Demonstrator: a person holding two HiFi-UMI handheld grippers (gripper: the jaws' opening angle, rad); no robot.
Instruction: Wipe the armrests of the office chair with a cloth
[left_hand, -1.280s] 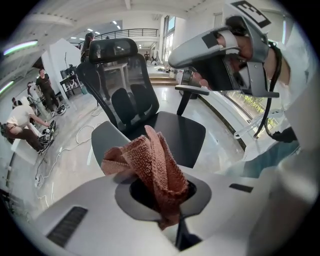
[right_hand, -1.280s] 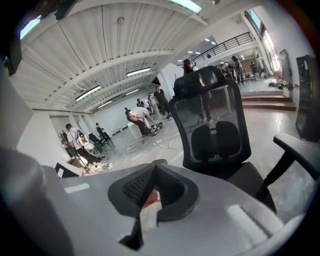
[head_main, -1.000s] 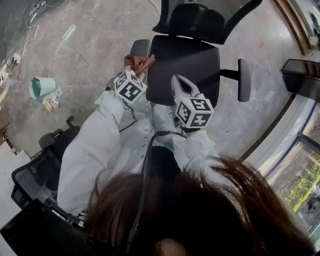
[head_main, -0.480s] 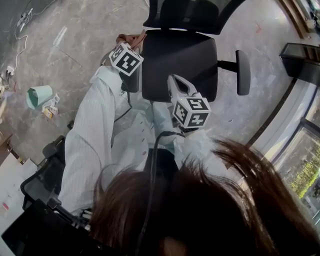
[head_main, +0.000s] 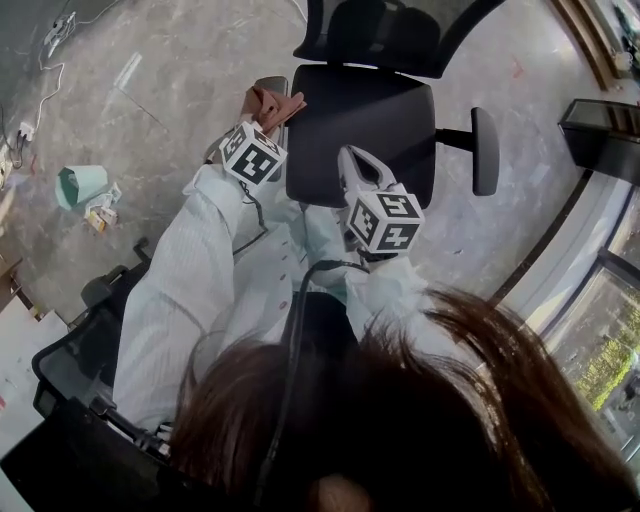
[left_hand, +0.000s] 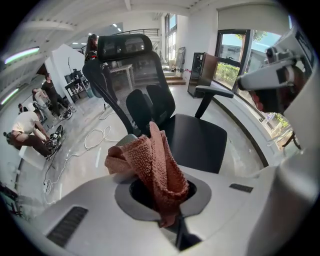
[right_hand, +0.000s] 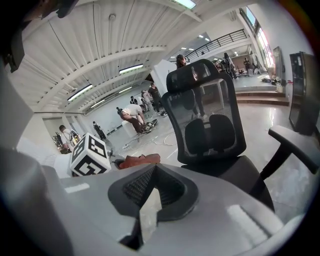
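- Office chair (head_main: 360, 125): black seat and mesh backrest (right_hand: 205, 120). It stands on the pale marbled floor (head_main: 170, 90), its front toward the person, with one armrest at each side edge of the seat.
- Cloth (left_hand: 152, 157): reddish-brown terry, bunched. Its lower end is pinched in the left gripper (left_hand: 160, 192). The rest stands up ahead of the fingers and lies over the near end of the grey armrest (head_main: 271, 85), at the seat's left edge in the head view.
- Left gripper: fingers closed on the cloth. Its left cube (head_main: 250, 153) sits just short of that armrest, beside the seat's left front corner.
- Right gripper (right_hand: 155, 181): fingers brought together at the tips, with nothing between them. It is held over the front edge of the seat, apart from the cloth, with its right cube (head_main: 386, 221) toward the person.
- Far armrest (head_main: 485, 150): at the seat's right edge, well apart from both grippers.
- Floor left of the chair: a teal paper object (head_main: 80, 182) with scraps beside it, and cables (head_main: 45, 70) near the view's upper left corner.
- Person: white sleeves (head_main: 190, 290) run to both grippers.
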